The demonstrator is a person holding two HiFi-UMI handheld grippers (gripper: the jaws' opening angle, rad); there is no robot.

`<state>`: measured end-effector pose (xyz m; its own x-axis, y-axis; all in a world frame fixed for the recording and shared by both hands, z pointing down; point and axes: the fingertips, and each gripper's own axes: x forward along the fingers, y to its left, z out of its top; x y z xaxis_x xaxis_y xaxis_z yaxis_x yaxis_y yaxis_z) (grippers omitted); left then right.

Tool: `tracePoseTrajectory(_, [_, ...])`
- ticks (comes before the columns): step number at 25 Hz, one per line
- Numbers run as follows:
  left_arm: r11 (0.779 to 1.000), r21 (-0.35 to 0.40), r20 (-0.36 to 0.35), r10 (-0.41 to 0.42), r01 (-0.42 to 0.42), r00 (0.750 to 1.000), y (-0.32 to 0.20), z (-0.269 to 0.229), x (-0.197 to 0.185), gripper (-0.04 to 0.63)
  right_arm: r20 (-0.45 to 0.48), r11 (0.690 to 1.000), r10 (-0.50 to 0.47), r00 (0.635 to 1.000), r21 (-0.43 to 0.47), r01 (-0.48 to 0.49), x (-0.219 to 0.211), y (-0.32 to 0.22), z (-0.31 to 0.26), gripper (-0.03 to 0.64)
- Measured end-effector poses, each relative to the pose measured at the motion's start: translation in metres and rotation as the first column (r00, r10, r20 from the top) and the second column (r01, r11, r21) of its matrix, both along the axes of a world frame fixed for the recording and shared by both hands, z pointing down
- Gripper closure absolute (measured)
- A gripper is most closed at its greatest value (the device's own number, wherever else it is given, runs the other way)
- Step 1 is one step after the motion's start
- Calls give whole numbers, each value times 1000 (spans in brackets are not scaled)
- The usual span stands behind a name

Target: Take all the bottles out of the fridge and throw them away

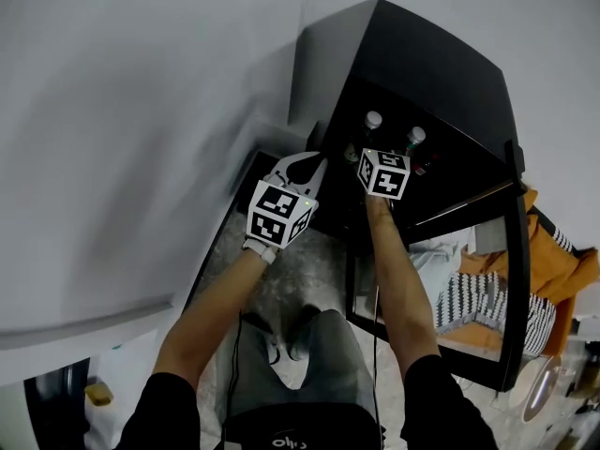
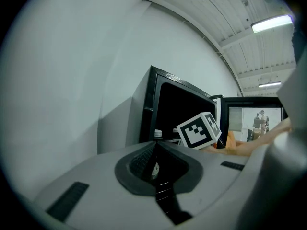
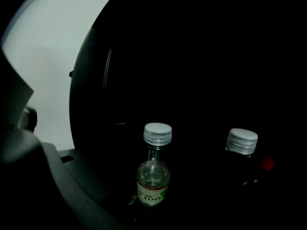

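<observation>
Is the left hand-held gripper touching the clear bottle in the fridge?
Apart. The head view shows the left hand-held gripper outside the fridge, with the clear bottle standing inside it.

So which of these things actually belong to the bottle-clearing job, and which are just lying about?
Part of the job:
- black fridge
- its glass door, standing open
- clear bottle inside the fridge
- dark bottle next to it

Just lying about:
- orange cloth beyond the door
- striped cloth, seen through the door glass

fridge (image 3: pixel 192 56) interior nearly black, ceiling strip light (image 2: pixel 271 23) glares, edges fisheye-warped.
</observation>
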<state>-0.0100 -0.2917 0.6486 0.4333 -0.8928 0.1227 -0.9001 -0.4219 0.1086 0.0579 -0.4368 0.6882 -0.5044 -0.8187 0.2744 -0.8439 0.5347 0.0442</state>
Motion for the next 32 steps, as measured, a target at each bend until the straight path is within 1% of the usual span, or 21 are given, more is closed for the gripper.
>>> tracePoseTrajectory(5, [1000,11,1,1,-1,1000,-10,2,-3,588,3,1000,2,1000,7,-2,-5,-13,0,359])
tracePoseTrajectory(8, [1000,10,3,1,-1,1000,-12,3,-6,588,1,1000,21,1000,11,-21,-3,-19,1,361])
tracePoseTrajectory(9, [1000,9,4,0,0,1000,-12,3,-7,588,0,1000,27,1000,12,-27,-2,-20,0,372])
tracePoseTrajectory(10, [1000,8,3,-1,1,1000,-13,4,-8,588,-2,999,31,1000,13,-31,-1,-20,0,405])
tracePoseTrajectory(11, [1000,7,3,-2,2,1000,-13,4,-10,588,-4,999,31,999,13,-31,-1,-20,0,413])
tracePoseTrajectory(16, [1000,-4,-6,-18,18,1000,-14,-1,-20,588,-9,1000,25,1000,16,-25,1,-13,-8,416])
tracePoseTrajectory(20, [1000,-21,-17,-24,24,1000,-7,-18,-25,588,-4,1000,23,1000,-1,-23,6,10,-21,416])
tracePoseTrajectory(25, [999,-34,-18,-18,18,1000,12,-52,-24,588,-13,999,13,1000,-33,-14,15,48,-44,416])
tracePoseTrajectory(32, [997,-74,-9,-6,5,1000,52,-104,-18,588,-12,997,-13,1000,-73,12,18,121,-106,416])
